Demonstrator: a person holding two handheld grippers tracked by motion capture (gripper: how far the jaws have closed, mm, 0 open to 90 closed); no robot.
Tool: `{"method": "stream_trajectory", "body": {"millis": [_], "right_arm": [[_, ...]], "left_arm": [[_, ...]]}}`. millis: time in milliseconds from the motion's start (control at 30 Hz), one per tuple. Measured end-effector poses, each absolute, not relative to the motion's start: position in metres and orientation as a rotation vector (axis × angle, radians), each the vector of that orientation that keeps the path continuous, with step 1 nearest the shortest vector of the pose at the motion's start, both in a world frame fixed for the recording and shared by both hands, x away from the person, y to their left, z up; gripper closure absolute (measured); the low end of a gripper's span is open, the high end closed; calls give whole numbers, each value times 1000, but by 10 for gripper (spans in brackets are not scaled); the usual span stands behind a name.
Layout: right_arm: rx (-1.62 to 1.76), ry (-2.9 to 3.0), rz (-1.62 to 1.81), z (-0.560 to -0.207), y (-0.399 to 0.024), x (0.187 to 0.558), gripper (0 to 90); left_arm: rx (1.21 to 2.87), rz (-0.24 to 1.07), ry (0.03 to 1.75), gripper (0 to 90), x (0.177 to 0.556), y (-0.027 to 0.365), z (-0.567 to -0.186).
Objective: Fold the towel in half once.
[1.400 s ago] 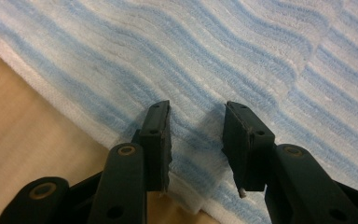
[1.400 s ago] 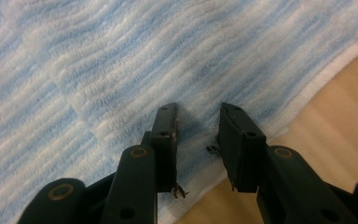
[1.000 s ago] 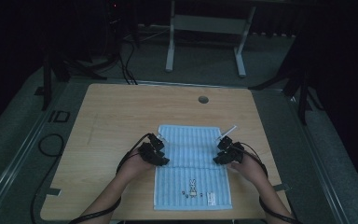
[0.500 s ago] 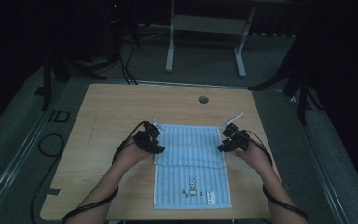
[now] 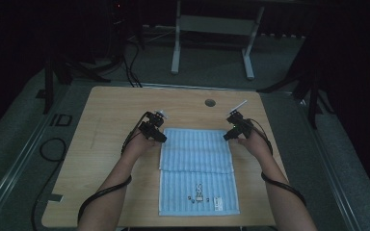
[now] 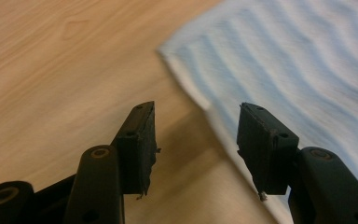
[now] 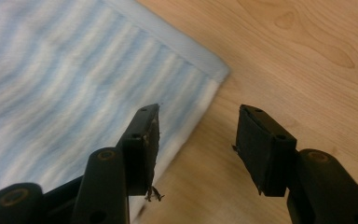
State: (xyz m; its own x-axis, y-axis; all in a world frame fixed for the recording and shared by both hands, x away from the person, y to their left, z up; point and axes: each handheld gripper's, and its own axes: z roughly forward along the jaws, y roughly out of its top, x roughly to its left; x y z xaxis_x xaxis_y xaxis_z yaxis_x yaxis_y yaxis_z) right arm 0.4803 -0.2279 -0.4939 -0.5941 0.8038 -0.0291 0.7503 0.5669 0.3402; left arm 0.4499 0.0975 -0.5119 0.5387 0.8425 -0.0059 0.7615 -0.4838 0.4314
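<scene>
Dim wooden table (image 5: 106, 144), folded striped towel (image 5: 197, 159), its small print illegible

A towel (image 5: 197, 171) lies flat on the table (image 5: 106, 110), near the person's edge and right of the middle, with its far part folded back over itself. The left gripper (image 5: 160, 137) stands at the towel's far left corner and the right gripper (image 5: 227, 136) at its far right corner. A round hole (image 5: 210, 102) sits in the tabletop behind the towel.
</scene>
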Motion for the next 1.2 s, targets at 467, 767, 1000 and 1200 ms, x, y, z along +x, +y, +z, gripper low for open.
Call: {"method": "stream_trajectory", "body": {"millis": [467, 767, 1000, 1200], "right_arm": [[1373, 2647, 397, -521, -220, 494, 496], [1294, 2684, 424, -520, -214, 488, 805], [1255, 2671, 441, -509, -215, 485, 864], [1180, 2582, 574, -452, -220, 483, 864]], "left_arm": [[2356, 248, 1323, 474, 468, 78, -530], [2382, 252, 1220, 782, 467, 66, -530], [2363, 280, 1138, 871, 461, 64, -516], [2281, 341, 1099, 870, 458, 72, -468]]}}
